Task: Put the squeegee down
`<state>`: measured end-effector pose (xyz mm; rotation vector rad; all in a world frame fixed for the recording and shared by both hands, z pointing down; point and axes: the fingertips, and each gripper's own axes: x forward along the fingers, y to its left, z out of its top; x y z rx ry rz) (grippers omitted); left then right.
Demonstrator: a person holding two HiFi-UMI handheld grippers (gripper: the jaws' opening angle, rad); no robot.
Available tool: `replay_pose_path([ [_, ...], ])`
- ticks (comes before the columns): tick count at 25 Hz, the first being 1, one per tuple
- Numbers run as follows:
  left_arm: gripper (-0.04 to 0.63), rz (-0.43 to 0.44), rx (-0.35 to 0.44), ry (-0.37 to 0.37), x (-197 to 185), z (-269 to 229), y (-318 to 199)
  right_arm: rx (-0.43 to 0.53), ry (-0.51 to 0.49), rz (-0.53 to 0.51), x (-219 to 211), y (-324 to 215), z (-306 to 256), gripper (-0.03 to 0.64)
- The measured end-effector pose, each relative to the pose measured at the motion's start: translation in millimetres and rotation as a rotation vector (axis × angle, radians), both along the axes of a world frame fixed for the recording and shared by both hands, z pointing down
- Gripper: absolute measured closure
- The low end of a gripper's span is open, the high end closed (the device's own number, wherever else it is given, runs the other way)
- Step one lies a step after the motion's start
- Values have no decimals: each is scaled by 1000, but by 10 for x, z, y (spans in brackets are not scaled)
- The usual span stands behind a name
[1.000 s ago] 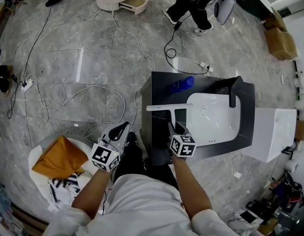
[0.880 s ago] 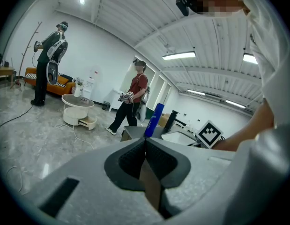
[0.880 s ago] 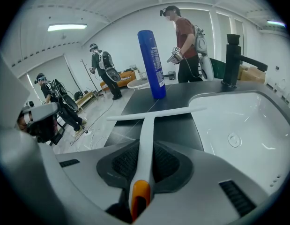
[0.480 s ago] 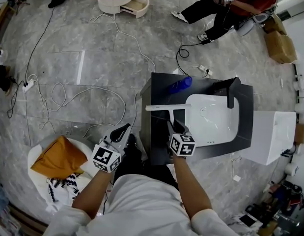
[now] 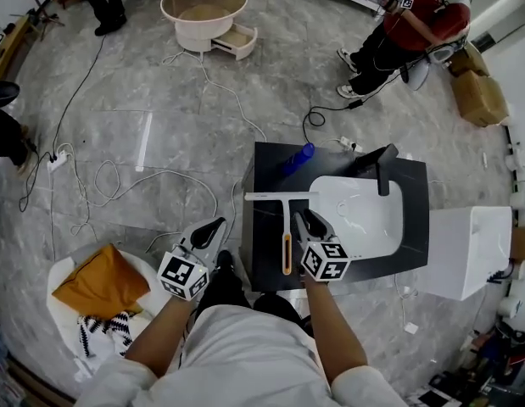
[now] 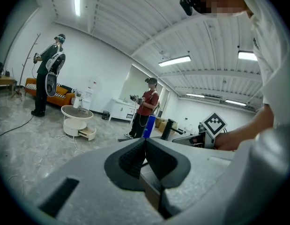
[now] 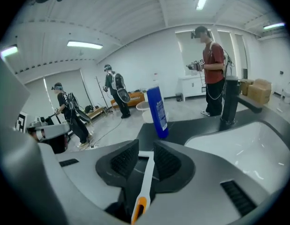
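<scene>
One squeegee [image 5: 286,227] lies flat on the dark counter [image 5: 270,164], just left of the one white sink [image 5: 364,219]. Its long blade is at the far end and its orange-tipped handle points near. The right gripper [image 5: 309,219] is just beside the handle. Its two jaws are apart and grip nothing; its own view shows the handle lying loose in the gap. The left gripper [image 5: 213,226] is off the counter to the left, its two jaws pressed together with nothing in them. One blue bottle [image 5: 298,158] stands at the counter's far edge. One black tap [image 5: 382,168] stands at the far side of the sink.
</scene>
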<state>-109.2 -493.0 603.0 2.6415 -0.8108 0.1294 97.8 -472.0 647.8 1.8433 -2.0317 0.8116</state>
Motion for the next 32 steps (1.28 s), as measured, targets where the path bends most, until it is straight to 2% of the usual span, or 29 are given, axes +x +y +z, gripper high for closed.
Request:
replay_pose_path([
  [8,580,-41,121,13,227,-632,233,287,-47,-55,233,251,-1191,537],
  [14,580,-69,198,16,404,-1104,549,500,-67,-98,526,742,-2127,572],
  [19,580,-96,250,26,569,-1448,957,639,-62,-168,768,1299,-2714,588],
  [24,578,-115,284,28,696,-1642,1456,734,-75,-222,991,1919,-3065,594],
  [32,580,-147,298,25,728,-1740,2145,786,-121,-271,1220,2664,-3229,598],
])
